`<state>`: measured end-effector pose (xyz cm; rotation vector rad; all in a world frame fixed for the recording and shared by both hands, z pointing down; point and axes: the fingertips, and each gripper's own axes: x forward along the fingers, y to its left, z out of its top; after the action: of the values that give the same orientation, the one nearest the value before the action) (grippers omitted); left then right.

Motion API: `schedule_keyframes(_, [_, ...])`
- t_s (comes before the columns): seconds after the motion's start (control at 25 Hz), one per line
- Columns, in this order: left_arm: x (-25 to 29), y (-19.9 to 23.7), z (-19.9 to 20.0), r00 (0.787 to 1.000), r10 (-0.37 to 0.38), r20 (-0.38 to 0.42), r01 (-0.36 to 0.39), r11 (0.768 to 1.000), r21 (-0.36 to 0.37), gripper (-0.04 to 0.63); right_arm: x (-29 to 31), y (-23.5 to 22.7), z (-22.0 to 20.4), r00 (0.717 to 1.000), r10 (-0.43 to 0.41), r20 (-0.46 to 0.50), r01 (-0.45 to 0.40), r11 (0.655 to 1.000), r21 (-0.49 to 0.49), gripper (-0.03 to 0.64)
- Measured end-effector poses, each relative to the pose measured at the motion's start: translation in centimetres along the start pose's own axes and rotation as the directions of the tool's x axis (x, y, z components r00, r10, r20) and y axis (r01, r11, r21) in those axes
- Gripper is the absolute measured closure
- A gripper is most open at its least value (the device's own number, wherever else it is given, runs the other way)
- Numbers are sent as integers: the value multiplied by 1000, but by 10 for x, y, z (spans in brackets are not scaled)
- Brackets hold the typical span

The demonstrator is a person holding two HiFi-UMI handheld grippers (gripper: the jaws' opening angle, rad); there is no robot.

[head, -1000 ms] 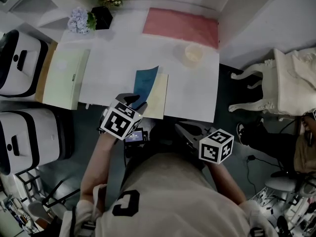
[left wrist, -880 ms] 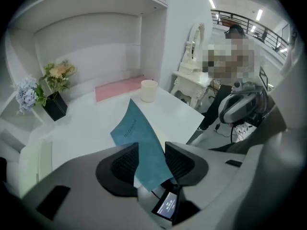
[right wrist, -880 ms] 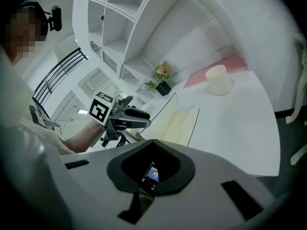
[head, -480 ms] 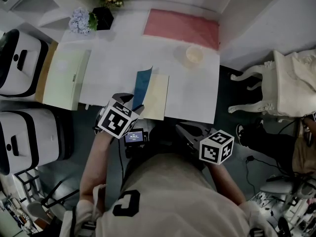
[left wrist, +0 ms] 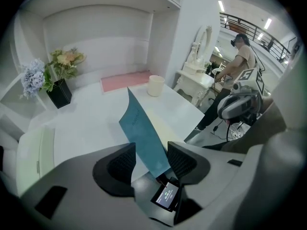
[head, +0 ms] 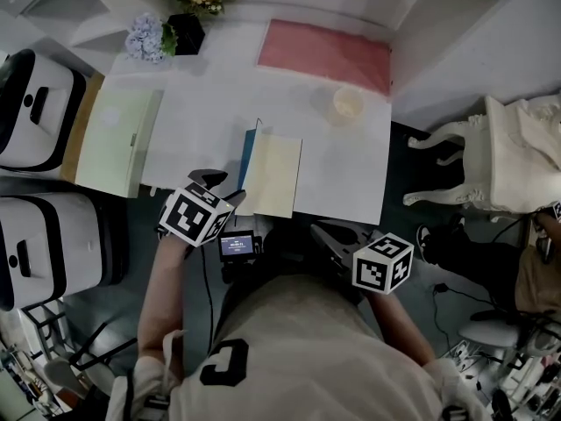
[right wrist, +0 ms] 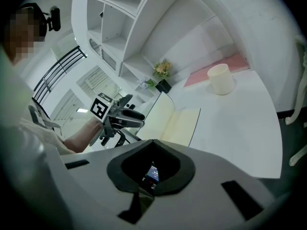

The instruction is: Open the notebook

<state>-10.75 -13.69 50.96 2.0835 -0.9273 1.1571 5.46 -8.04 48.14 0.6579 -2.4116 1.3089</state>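
The notebook (head: 274, 175) lies on the white table (head: 202, 103) near its front edge, cream page up. Its blue cover (head: 249, 158) stands almost upright along the left side. My left gripper (head: 213, 181) is just left of the notebook at the table edge. In the left gripper view the blue cover (left wrist: 142, 131) shows in the gap between the jaws. The jaws have just been opening and the pads (left wrist: 122, 163) do not press on it. My right gripper (head: 323, 229) hangs below the table edge, apart from the notebook (right wrist: 180, 123). Its jaws meet with nothing between them (right wrist: 152, 150).
A cream cup (head: 348, 103) and a pink cloth (head: 324, 49) sit at the back right. A pale green folder (head: 114, 139) lies at the left, flowers in a black pot (head: 184, 32) behind it. White cases (head: 35, 112) stand left of the table, a white chair (head: 491, 147) right.
My left gripper has let go of the blue cover and drawn back to the left. The cover has swung from a lean to nearly upright. The right gripper has not moved.
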Motion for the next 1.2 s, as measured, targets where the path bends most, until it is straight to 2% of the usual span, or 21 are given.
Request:
schedule_keyframes(0.32, [-4, 13, -13, 997, -81, 20, 82, 994, -72, 374, 6, 2, 1, 1000, -9, -17, 8, 1000, -8, 604])
schedule_keyframes(0.48, [-4, 22, -18, 989, -139, 51, 145, 981, -132, 374, 7, 2, 0, 999, -22, -25, 21, 1000, -14, 604])
schedule_keyframes(0.8, [-5, 42, -38, 991, -107, 77, 122, 968, -219, 380, 13, 7, 0, 998, -37, -50, 35, 999, -37, 604])
schedule_keyframes(0.88, [-4, 42, -40, 986, -135, 100, 156, 958, -239, 383, 14, 9, -1, 998, -38, -55, 36, 998, -47, 604])
schedule_keyframes(0.96, [-3, 39, -41, 965, -210, 156, 248, 925, -287, 383, 16, 11, -2, 997, -42, -59, 39, 998, -54, 604])
schedule_keyframes(1.08, [1, 31, -41, 911, -330, 249, 403, 843, -358, 379, 17, 14, -2, 997, -51, -62, 47, 996, -69, 603])
schedule_keyframes(1.2, [6, 25, -39, 859, -402, 316, 505, 765, -398, 380, 16, 14, -2, 996, -63, -59, 59, 995, -75, 603])
